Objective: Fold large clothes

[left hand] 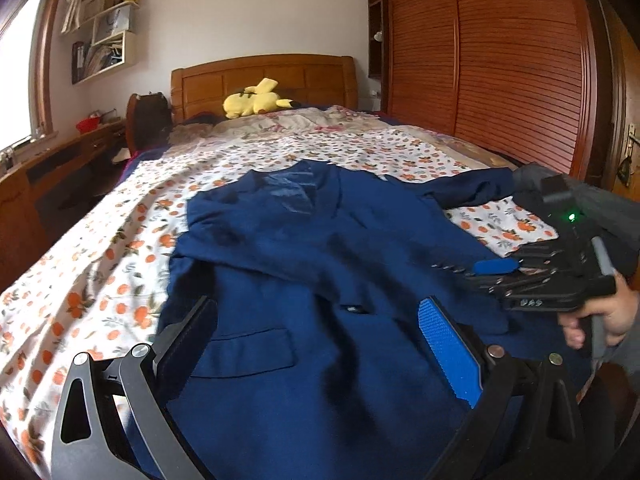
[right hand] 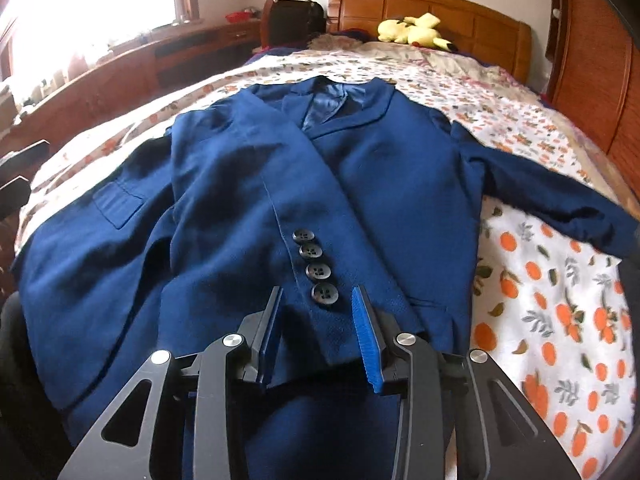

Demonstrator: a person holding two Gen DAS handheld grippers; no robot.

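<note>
- Lying face up on the orange-print white bedsheet [right hand: 552, 320] of the wooden-framed bed [right hand: 436, 12]: dark blue woven suit jacket [right hand: 248, 184], collar toward the headboard, hem toward the cameras.
- Showing one fold already made: left-side sleeve [right hand: 248, 216] of the right wrist view brought across the chest, its cuff with four dark buttons [right hand: 316, 266] resting near the front's middle.
- Remaining unfolded: other sleeve [right hand: 552, 196], stretching out sideways over the bedsheet, well apart from the body of the jacket.
- Remaining flat and at full length: jacket body, with no lengthwise or crosswise fold visible yet; judging by this, roughly the early part of the task, with the second sleeve and the body folds left.
- Hovering just above the folded cuff: right gripper [right hand: 320, 344], partly released, pads flanking the cuff's edge without pressing on it; nothing grasped.
- Hanging over the lower front near the flap pocket [left hand: 248, 350]: left gripper [left hand: 320, 344], spread wide, holding nothing.
- Sitting by the headboard, apart from the work: yellow plush toy [right hand: 412, 30].
</note>
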